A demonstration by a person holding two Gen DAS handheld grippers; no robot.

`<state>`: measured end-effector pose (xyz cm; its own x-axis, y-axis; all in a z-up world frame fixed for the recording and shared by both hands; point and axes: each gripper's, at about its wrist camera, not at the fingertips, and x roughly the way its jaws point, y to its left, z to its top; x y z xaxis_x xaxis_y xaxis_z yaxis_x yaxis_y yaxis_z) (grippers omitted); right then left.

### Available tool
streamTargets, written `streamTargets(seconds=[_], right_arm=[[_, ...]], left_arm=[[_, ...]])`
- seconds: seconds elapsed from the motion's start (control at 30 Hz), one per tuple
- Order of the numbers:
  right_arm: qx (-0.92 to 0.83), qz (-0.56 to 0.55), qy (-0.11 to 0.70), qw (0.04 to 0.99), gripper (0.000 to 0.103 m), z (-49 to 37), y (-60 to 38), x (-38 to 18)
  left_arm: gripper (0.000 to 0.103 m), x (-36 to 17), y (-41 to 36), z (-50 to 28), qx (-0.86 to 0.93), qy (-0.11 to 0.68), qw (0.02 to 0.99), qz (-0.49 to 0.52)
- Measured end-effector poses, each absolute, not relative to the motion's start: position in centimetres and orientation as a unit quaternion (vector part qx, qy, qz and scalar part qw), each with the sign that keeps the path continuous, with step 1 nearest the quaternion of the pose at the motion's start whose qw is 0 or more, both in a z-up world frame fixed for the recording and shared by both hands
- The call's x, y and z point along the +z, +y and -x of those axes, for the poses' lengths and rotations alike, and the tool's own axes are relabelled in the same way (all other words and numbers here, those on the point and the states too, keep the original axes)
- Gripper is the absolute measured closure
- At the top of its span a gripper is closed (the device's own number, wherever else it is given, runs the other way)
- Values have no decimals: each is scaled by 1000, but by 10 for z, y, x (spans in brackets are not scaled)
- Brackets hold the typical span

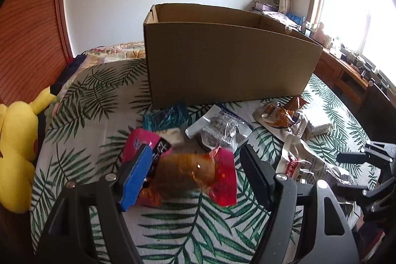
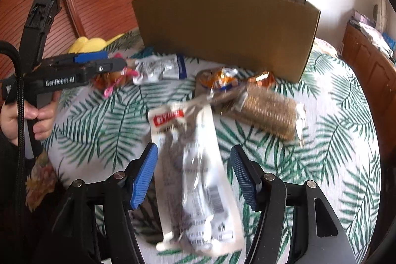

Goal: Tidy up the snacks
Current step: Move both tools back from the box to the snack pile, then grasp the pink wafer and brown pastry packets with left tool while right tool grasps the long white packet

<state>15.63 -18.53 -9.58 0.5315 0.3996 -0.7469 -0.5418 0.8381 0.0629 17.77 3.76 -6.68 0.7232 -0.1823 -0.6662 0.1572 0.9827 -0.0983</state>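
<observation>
One open cardboard box (image 1: pixel 227 61) stands on a bed covered by a white sheet (image 1: pixel 81 115) printed with green palm leaves. In front of the box lie about six snack packets.

Nearest the left gripper (image 1: pixel 195 172) is a pink and orange packet (image 1: pixel 188 172); its dark lettering is too blurred to read. The left gripper's jaws are wide apart on either side of this packet, and whether they touch it cannot be told. One pad is blue, the other looks black. Behind the pink packet sits one small teal packet (image 1: pixel 164 118), then one clear and silver packet (image 1: pixel 220 128) with a blue strip of unreadable print, and one orange and white packet (image 1: pixel 282 113).

The right gripper (image 2: pixel 194 175) has two blue pads, spread wide around a long white packet (image 2: pixel 195 177) with dark contents, a red label and a barcode; the picture is blurred and contact cannot be told. Beyond it lies one clear roll of round brown biscuits (image 2: pixel 269 113).

In the right wrist view, the left gripper's body reads "GenRobot.AI", held by a hand (image 2: pixel 29 115). One yellow plush toy (image 1: pixel 17 142) lies at the bed's edge.
</observation>
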Motion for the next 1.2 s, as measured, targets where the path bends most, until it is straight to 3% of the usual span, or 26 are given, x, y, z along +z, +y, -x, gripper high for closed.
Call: streamTargets(seconds=[0.63,0.93,1.2], right_arm=[[252,137,411,865,31,-140,-187,-117],[256,136,400,869,35,-136,-190,-118],[254,133,396,872,35,-134,-190,-118]], left_arm=[[29,-72,41,-169,-89,364,927,14],[29,-77,48,-182,-76,376,923,10],[17,-85,51,-194,-68,381,922,25]])
